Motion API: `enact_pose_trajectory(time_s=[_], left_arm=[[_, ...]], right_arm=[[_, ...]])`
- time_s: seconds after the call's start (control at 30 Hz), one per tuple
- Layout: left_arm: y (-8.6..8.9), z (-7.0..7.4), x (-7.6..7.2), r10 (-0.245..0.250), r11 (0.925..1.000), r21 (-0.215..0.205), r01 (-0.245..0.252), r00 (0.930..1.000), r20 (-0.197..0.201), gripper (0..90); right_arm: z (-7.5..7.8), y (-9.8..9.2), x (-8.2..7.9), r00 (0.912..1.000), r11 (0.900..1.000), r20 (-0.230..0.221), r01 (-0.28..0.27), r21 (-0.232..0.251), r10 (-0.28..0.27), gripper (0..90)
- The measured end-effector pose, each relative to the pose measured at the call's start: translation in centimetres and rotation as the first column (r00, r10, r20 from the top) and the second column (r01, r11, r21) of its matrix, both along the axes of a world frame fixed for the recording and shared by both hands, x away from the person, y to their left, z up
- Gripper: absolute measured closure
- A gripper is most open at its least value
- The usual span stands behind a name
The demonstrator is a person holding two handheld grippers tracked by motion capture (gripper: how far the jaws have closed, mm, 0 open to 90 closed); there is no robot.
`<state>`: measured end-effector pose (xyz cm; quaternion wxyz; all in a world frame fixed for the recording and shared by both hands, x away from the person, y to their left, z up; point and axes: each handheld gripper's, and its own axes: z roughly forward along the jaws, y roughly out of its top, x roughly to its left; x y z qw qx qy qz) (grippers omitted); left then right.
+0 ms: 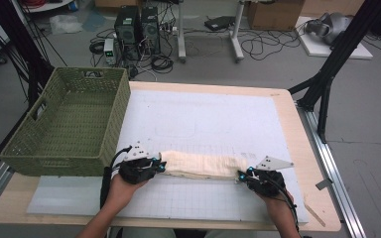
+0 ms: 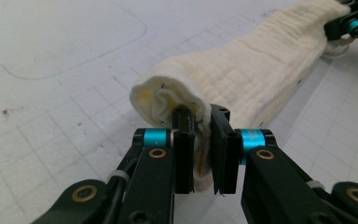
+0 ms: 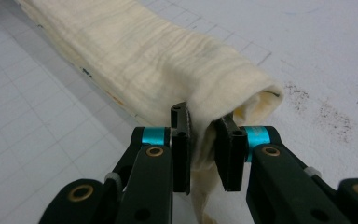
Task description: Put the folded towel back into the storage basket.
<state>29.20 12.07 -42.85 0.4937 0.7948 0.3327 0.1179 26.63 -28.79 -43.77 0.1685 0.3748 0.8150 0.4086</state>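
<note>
Cloth roll (image 1: 203,165), ends hidden between fingers (image 2: 184,140)

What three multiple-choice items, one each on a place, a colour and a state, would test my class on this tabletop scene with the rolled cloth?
1. Where does the basket stand?
A. table's left side
B. table's right side
C. on the cloth

2. What colour is the rolled cloth?
A. blue
B. cream
C. red

3. How does the left gripper stand?
A. open, apart from the cloth
B. shut on the cloth's end
C. inside the basket

Answers: 1 A, it stands at the left edge. 2 B, it is pale cream. 3 B, cloth is pinched between its jaws.
</note>
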Motion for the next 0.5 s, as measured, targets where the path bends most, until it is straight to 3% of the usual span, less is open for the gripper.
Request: enact_pose_trajectory(time_s=[0.5], left_arm=[[0.2,2.5,-0.8,-0.014,0.9982,-0.057,0.018,0.9972,0.073,80.6]], right_arm=[[1.9,-0.2,1.0,0.9973,0.999,0.073,0.005,0.039,-0.008,78.4]])
